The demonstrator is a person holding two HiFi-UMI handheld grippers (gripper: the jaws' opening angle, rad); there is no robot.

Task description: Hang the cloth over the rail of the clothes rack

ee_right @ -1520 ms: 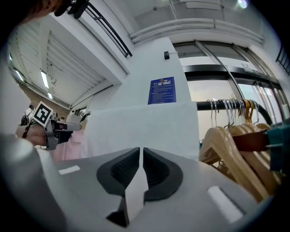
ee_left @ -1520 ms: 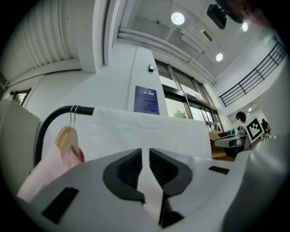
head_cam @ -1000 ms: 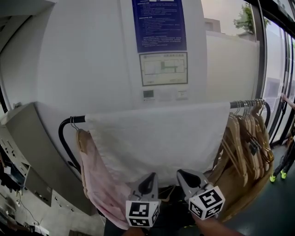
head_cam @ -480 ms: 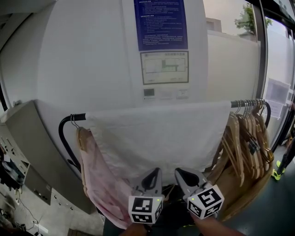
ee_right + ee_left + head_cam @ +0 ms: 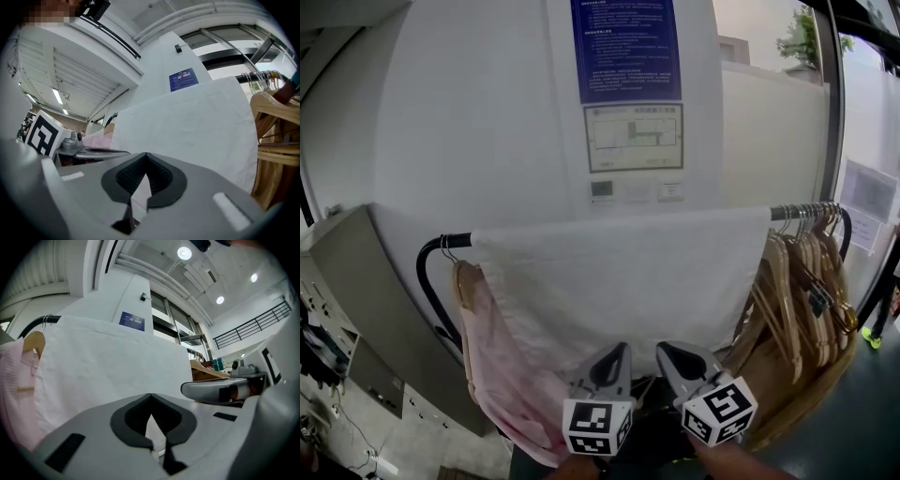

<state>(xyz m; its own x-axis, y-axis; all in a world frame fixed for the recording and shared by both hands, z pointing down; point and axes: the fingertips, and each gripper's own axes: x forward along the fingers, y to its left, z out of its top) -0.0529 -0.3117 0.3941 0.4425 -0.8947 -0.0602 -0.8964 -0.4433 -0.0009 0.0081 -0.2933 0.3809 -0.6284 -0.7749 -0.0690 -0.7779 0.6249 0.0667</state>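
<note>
A white cloth [image 5: 619,281] hangs spread over the rail [image 5: 455,242] of the clothes rack, draped down the front. In the head view my left gripper [image 5: 619,349] and right gripper [image 5: 664,349] sit side by side just in front of the cloth's lower edge. Both are shut, and nothing shows between the jaws. In the left gripper view the cloth [image 5: 108,362] fills the space ahead of the left gripper [image 5: 150,395]. In the right gripper view the cloth [image 5: 187,126] hangs beyond the right gripper [image 5: 145,154].
A pink garment [image 5: 502,375] on a wooden hanger [image 5: 33,341] hangs at the rail's left end. Several bare wooden hangers [image 5: 806,281] crowd the right end. A white wall with a blue poster [image 5: 625,47] stands behind. A grey cabinet [image 5: 356,281] is at the left.
My left gripper has edged slightly right, closer to the right gripper. The cloth hangs as before. A person at the far right edge has moved off.
</note>
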